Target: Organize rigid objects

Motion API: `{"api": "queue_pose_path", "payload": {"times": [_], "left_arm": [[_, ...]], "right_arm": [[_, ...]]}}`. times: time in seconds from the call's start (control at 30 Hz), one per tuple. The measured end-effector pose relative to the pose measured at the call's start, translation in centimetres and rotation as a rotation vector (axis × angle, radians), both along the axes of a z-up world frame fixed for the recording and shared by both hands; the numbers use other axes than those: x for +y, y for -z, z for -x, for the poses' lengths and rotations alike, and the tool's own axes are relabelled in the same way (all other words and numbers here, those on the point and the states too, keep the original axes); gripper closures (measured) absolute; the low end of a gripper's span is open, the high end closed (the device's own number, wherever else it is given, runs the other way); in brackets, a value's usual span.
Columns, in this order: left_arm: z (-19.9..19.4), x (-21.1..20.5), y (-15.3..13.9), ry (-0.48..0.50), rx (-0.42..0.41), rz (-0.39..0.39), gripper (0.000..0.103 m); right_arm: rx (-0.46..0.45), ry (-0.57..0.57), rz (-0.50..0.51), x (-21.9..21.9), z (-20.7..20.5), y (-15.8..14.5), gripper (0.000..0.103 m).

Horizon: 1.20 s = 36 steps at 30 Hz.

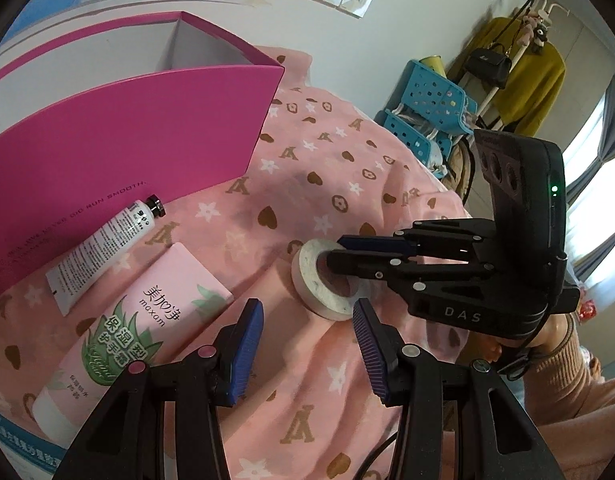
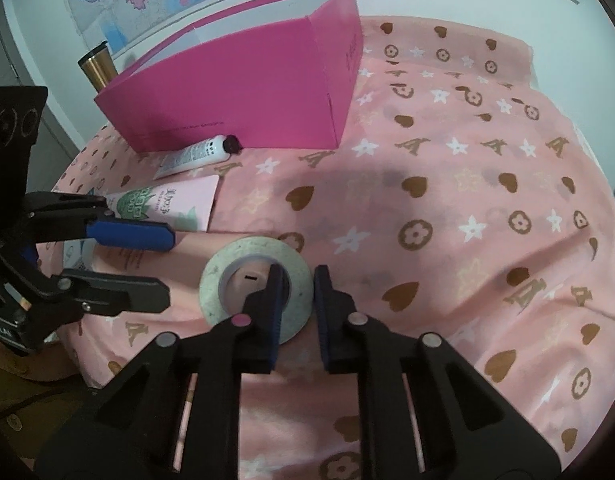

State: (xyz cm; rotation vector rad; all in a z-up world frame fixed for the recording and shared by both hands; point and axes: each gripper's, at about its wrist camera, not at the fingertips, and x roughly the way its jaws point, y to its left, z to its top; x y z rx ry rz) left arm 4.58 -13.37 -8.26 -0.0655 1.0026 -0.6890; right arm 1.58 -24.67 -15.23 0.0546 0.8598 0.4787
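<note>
We had a roll of white tape (image 2: 255, 280) lying flat on a pink patterned cloth (image 2: 447, 208) that covered the surface, which may have been a bed or a worktop; we could not tell which. Our right gripper (image 2: 297, 284) had its fingers narrowed onto the roll's wall, one finger (image 2: 276, 280) down inside the hole and the other against the outer rim, so the tape was pinched between them. From the left wrist view the same grip showed from the side, the right gripper (image 1: 339, 250) reaching into the ring of the tape (image 1: 327, 284).

Our left gripper (image 1: 307, 344) hung just short of the roll with its fingers partly apart and nothing between them.

Behind the tape stood an open magenta box (image 2: 243, 96), well apart from it. Against the box's front wall lay a small white tube with a black cap (image 2: 199, 156), and beside that a larger pink hand cream tube (image 1: 147, 320).

We judged the step in hand to be picking up the tape. The next move would call for lifting the roll clear of the soft cloth without letting it swing on the thin pinch, then carrying it over the tubes and the box's front wall to set it inside
</note>
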Motion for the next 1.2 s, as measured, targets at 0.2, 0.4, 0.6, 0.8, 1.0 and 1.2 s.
{"api": "queue_pose_path", "payload": {"times": [0.2, 0.4, 0.6, 0.8, 1.0, 1.2], "left_arm": [[0.0, 0.2, -0.4, 0.000, 0.006, 0.028, 0.059], [0.1, 0.4, -1.5, -0.002, -0.029, 0.043, 0.063], [0.4, 0.9, -3.2, -0.015, -0.084, 0.049, 0.065], [-0.3, 1.8, -4.8, -0.041, -0.117, 0.061, 0.065], [-1.1, 2.6, -6.5, -0.071, -0.160, 0.062, 0.065], [-2.2, 3.2, -8.0, -0.096, -0.206, 0.053, 0.065]], "right_arm": [[-0.041, 0.013, -0.024, 0.0, 0.5, -1.6, 0.087], [-0.078, -0.003, -0.033, 0.8, 0.6, -3.0, 0.087], [-0.112, -0.023, -0.053, 1.7, 0.1, -4.4, 0.087], [-0.152, -0.043, -0.051, 2.5, -0.6, -6.2, 0.087], [-0.192, -0.067, -0.059, 3.1, -1.7, -8.1, 0.087], [-0.217, -0.094, -0.077, 3.7, -3.2, -10.0, 0.087]]}}
